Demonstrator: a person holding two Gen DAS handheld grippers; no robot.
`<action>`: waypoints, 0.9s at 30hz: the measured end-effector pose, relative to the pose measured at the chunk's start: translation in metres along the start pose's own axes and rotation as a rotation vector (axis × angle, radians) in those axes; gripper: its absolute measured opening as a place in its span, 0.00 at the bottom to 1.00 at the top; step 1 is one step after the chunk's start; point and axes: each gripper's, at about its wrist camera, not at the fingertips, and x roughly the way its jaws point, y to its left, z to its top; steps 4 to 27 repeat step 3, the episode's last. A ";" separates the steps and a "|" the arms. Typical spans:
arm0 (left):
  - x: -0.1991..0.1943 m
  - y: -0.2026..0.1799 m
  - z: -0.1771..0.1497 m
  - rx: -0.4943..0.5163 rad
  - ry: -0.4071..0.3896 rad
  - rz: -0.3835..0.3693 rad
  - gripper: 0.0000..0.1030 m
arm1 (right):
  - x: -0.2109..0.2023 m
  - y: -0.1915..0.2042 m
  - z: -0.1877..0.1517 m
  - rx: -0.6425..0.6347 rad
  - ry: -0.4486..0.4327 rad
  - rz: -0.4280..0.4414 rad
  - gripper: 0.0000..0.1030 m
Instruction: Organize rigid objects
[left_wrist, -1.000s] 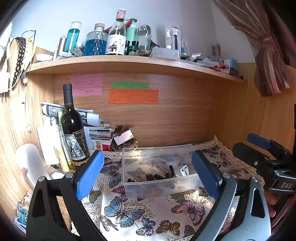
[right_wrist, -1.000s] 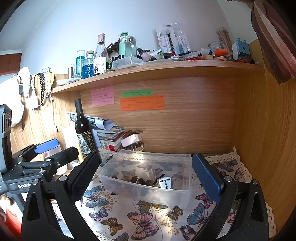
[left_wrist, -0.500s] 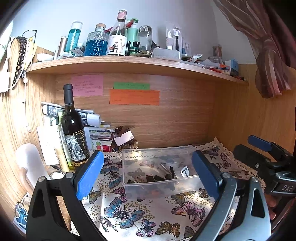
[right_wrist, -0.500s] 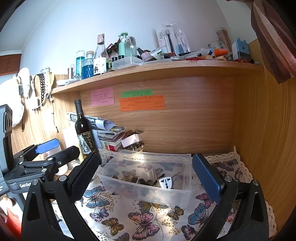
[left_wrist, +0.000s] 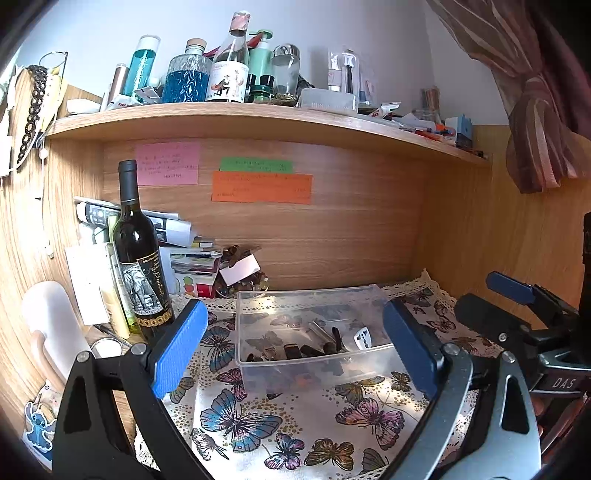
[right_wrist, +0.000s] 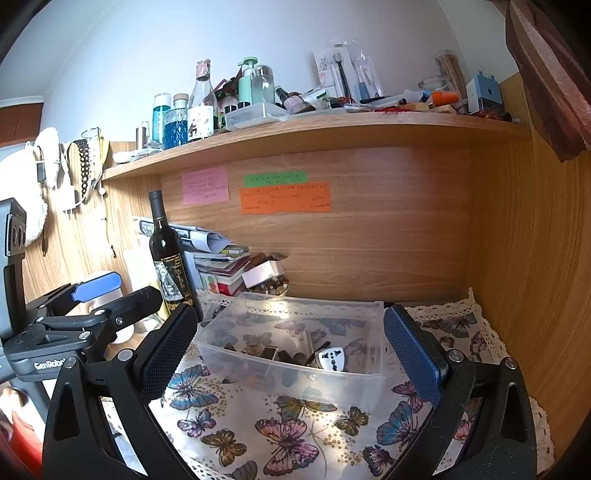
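Note:
A clear plastic bin (left_wrist: 258, 295) (right_wrist: 369, 306) sits on the butterfly cloth, against the wooden back panel. Inside lie several small dark items (left_wrist: 295, 350) (right_wrist: 269, 352) and a white plug adapter (left_wrist: 364, 336) (right_wrist: 331, 360). My left gripper (left_wrist: 295, 349) is open and empty, held in front of the bin. My right gripper (right_wrist: 288, 354) is also open and empty, framing the bin from the front. Each gripper appears at the edge of the other's view: the right gripper (left_wrist: 517, 295), the left gripper (right_wrist: 110, 291).
A dark wine bottle (left_wrist: 138, 258) (right_wrist: 170, 258) stands left of the bin beside stacked books and papers (left_wrist: 184, 254). A crowded shelf (left_wrist: 258, 118) (right_wrist: 314, 129) of bottles runs overhead. The wooden side wall (right_wrist: 517, 258) closes off the right. A white roll (left_wrist: 51, 325) sits far left.
Both views have shifted only slightly; the grippers stay open and the bin and its contents have not moved.

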 end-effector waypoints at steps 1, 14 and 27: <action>0.001 0.000 0.000 -0.002 0.002 -0.002 0.94 | 0.001 0.000 0.000 0.001 0.003 0.001 0.98; 0.002 0.001 0.000 -0.004 0.006 -0.002 0.94 | 0.002 0.000 -0.001 0.001 0.007 0.001 0.98; 0.002 0.001 0.000 -0.004 0.006 -0.002 0.94 | 0.002 0.000 -0.001 0.001 0.007 0.001 0.98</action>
